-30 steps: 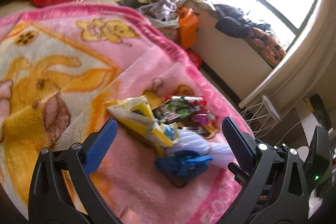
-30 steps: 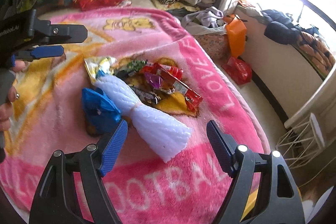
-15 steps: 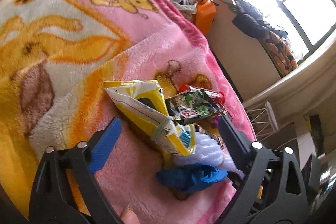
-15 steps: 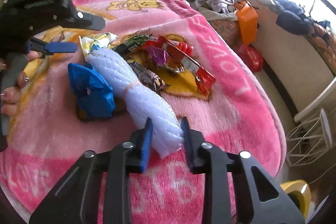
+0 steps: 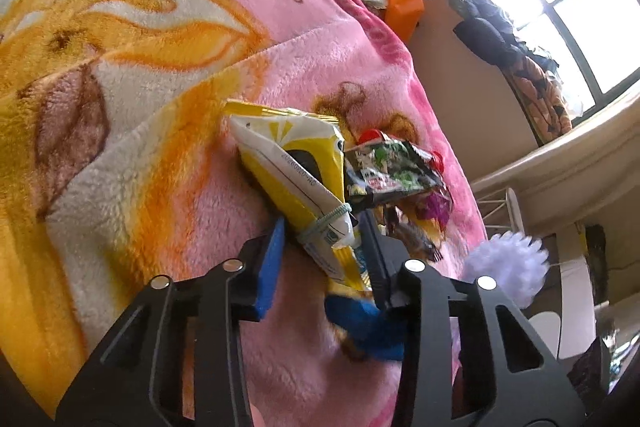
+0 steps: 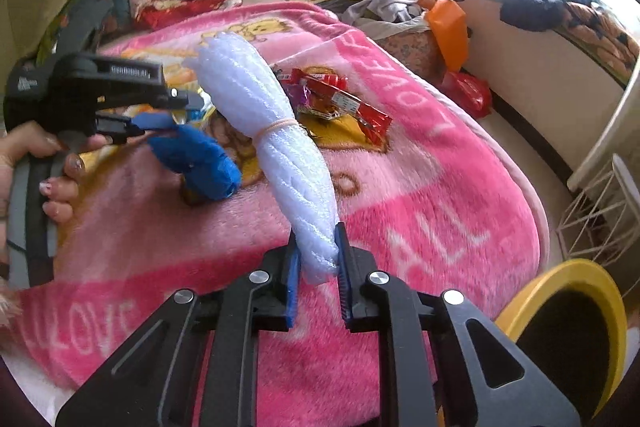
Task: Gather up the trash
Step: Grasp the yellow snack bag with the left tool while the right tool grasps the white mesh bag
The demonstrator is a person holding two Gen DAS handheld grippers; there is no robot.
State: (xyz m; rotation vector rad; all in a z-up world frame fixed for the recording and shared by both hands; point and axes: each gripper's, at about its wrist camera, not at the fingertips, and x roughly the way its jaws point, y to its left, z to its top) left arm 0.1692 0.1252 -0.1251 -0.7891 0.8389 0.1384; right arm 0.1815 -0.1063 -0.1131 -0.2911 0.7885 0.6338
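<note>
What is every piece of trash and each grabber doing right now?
Left gripper: just closed on the yellow packet.
Yellow packet: pinched at its tied end.
Right gripper: clamped on the foam roll.
White foam roll: lifted, banded.
Blue wad: lying loose.
Red wrappers: on the blanket.

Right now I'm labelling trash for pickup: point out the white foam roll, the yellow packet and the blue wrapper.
white foam roll [image 6: 276, 147]: right wrist view, middle, by its rubber band.
yellow packet [image 5: 296, 163]: left wrist view, its printed face.
blue wrapper [image 6: 200, 159]: right wrist view, crumpled middle.
</note>
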